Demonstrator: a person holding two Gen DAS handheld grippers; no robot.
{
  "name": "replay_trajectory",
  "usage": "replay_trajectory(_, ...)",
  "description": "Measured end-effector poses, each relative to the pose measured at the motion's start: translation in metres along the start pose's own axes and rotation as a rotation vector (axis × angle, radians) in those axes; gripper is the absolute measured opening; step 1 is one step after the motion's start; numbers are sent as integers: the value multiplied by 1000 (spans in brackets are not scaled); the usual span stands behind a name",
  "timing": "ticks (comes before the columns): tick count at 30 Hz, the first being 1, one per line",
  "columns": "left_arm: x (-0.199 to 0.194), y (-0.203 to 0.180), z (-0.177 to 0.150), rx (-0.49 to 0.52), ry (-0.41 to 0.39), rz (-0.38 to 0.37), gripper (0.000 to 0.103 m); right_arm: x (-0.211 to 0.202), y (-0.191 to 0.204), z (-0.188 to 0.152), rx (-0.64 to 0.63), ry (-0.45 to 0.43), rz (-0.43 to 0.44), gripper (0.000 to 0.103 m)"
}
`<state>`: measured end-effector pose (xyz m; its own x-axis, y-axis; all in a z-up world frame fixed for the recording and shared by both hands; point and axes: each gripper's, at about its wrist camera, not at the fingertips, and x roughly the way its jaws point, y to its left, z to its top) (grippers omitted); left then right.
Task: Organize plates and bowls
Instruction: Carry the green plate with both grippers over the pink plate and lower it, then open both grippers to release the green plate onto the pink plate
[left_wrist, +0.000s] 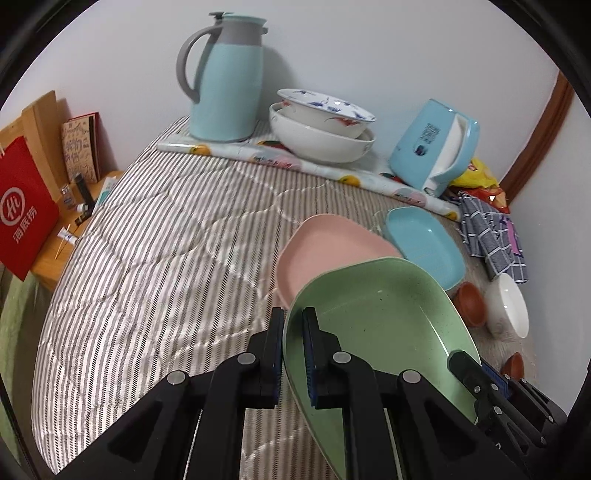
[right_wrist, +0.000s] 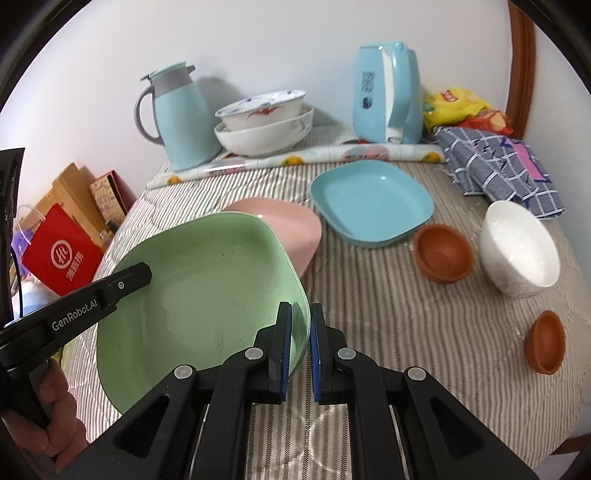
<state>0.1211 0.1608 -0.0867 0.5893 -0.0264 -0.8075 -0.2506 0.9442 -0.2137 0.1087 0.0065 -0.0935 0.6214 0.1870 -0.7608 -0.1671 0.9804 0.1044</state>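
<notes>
A striped quilt (right_wrist: 388, 332) fills the middle of both views, with dishes spread across it. Largest among them, the green plate (right_wrist: 199, 288) sits at lower left of the right wrist view, tilted, its hollow facing up and its long axis running from lower left to upper right. Its far edge overlaps the pink plate (right_wrist: 295, 229) just behind. The blue plate (right_wrist: 369, 203) lies flat at frame centre, near the pink one.

Both grippers hold the green plate by opposite rims. The right gripper (right_wrist: 300, 347) has its fingers closed to a narrow gap on the near rim. The left gripper (left_wrist: 293, 354) pinches the other rim the same way, one finger inside the plate and one outside.

A white bowl (right_wrist: 517, 251) leans on its side at right, mouth toward the upper right. Two brown bowls are tipped beside it, one (right_wrist: 443, 254) near the blue plate and a smaller-looking one (right_wrist: 545, 347) at the right edge. Stacked white bowls (right_wrist: 262, 122) stand at upper centre, between a blue jug (right_wrist: 177, 118) and a blue kettle (right_wrist: 388, 92).

"GenRobot.AI" is printed on the left gripper's arm. A red bag (right_wrist: 62, 254) at far left bears a white circular logo and Chinese characters too small to read.
</notes>
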Motion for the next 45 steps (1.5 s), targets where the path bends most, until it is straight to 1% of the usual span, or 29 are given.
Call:
replay_trajectory(6,13,11,1,-30,21,12,10,17,6,1,-25,23,11,9)
replay_trajectory(10,22,11,3,-39,32,13,10,27,5,6,-35,36,11,9)
replay_trajectory(15,34,9,10,-52,37,16,10,39,1,18,-44,36,10,8)
replay_trajectory(23,54,9,20,-64,51,36,10,60,0,41,-90,40,12,8)
replay_trajectory(27,61,7,22,-48,49,59,10,71,0,45,-114,48,5,8)
replay_trajectory(37,73,4,29,-35,50,74,11,87,-1,58,-151,33,-7,6)
replay_trajectory(41,77,3,33,-30,54,70,11,95,0,64,-162,31,-9,7)
replay_trajectory(45,81,1,33,-19,59,59,15,103,-2,71,-156,25,-5,8)
